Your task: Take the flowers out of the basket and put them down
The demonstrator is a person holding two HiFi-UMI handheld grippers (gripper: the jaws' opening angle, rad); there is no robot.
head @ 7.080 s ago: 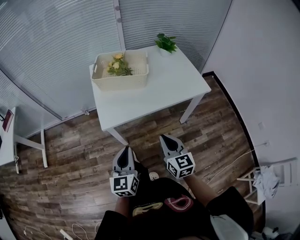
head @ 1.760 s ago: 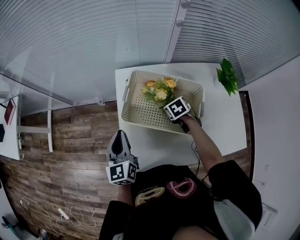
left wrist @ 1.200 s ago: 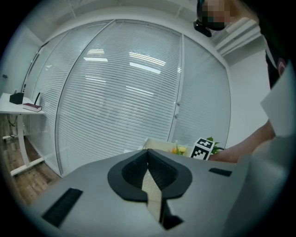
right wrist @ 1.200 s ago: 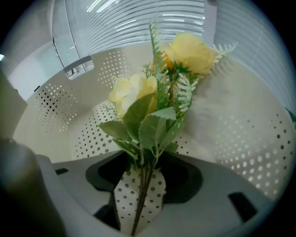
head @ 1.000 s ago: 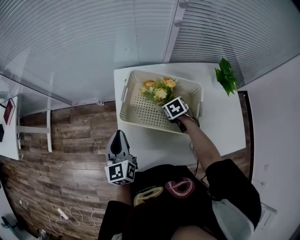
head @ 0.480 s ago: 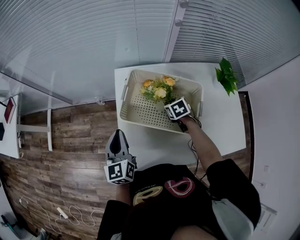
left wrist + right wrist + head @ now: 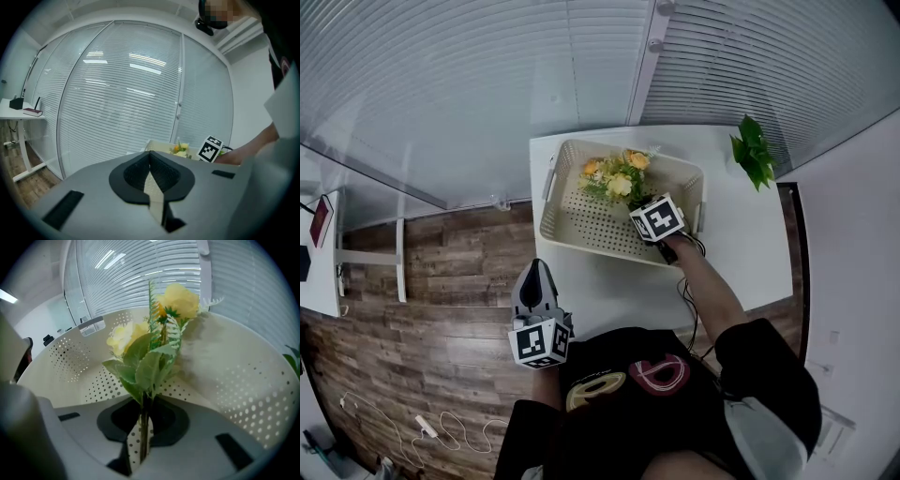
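Observation:
A bunch of yellow and orange flowers (image 7: pixel 614 178) with green leaves is in the cream perforated basket (image 7: pixel 555 202) on the white table (image 7: pixel 736 253). My right gripper (image 7: pixel 637 206) reaches into the basket from its near right. Its jaws have just been closing, and in the right gripper view the right gripper (image 7: pixel 143 439) is shut on the dark stems, with the flowers (image 7: pixel 161 317) upright in front of the basket wall (image 7: pixel 229 376). My left gripper (image 7: pixel 536 270) hangs over the floor beside the table; the left gripper (image 7: pixel 152 187) is shut and holds nothing.
A small green plant (image 7: pixel 752 150) stands at the table's far right corner. A dark cable (image 7: pixel 686 286) lies on the table by my right forearm. Glass walls with blinds rise behind the table. A second white table (image 7: pixel 323 248) is at the far left.
The right gripper's marker cube has shifted slightly to the right inside the basket and the flower heads have moved a little with it. The left gripper has stayed where it was.

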